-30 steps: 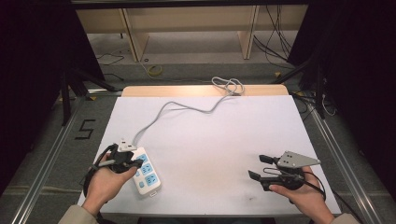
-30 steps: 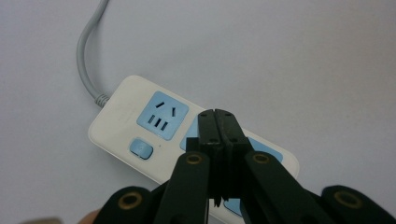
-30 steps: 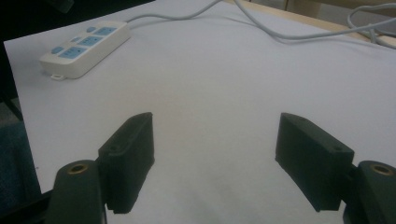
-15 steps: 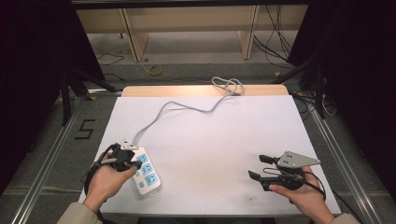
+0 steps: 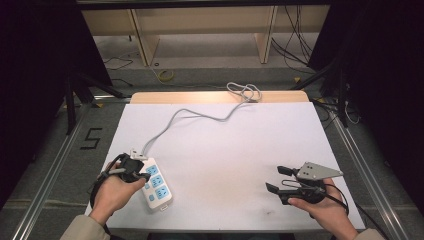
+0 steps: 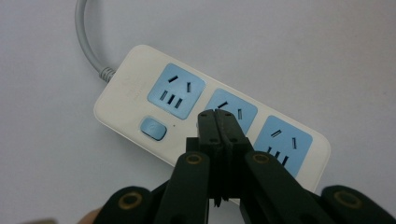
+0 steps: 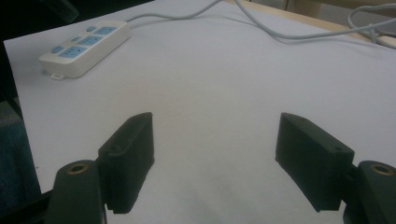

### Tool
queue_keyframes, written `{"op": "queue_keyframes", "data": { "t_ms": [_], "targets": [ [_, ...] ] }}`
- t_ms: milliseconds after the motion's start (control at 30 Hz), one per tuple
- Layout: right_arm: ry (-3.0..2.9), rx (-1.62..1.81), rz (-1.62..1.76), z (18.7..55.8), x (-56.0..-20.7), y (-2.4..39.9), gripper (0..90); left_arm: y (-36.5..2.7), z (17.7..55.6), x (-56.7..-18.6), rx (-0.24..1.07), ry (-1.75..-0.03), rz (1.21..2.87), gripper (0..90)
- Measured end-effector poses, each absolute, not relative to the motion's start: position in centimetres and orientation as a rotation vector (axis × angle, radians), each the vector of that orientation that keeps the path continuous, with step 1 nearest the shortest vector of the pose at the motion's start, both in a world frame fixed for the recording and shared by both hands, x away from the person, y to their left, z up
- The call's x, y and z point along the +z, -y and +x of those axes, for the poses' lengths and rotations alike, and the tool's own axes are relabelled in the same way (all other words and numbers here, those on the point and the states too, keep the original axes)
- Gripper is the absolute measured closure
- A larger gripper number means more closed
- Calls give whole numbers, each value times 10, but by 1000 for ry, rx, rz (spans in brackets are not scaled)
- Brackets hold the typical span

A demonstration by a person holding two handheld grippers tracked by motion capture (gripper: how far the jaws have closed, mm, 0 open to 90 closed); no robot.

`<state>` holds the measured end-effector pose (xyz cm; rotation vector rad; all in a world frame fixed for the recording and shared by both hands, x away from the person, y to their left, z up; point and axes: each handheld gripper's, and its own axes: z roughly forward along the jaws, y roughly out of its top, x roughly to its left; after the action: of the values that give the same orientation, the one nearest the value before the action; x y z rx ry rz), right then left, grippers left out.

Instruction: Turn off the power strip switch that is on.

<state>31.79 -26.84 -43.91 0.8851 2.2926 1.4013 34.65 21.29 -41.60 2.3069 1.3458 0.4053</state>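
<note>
Since a second ago almost nothing has shifted: my left gripper has only edged a little along the power strip, and my right has kept its place. Starting at the left, the left gripper's fingers are pressed tightly together with nothing between them, and their joined tip hovers over the strip's middle socket, with the blue switch just to one side of the tip; I cannot tell whether the tip touches the plastic. I judge that I hold the fingers together so they act as one blunt point, suited to pushing the strip or pressing that switch rather than grasping. The strip lies flat on the white table, directly under those fingers, its grey cable running away from them towards the far edge. On the right, my right gripper rests low with its fingers wide apart and nothing between them, well clear of the strip, probably waiting its turn. Counting: one power strip with three blue sockets and one switch, one cable, two grippers.
</note>
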Motion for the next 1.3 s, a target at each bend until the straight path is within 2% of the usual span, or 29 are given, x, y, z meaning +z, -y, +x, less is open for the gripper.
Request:
{"op": "queue_keyframes", "data": {
  "t_ms": [1300],
  "targets": [
    [-2299, 1394, 890, 318, -440, 268, 285, -215, 361, -429, 346, -1404, 2375, 897]
  ]
}}
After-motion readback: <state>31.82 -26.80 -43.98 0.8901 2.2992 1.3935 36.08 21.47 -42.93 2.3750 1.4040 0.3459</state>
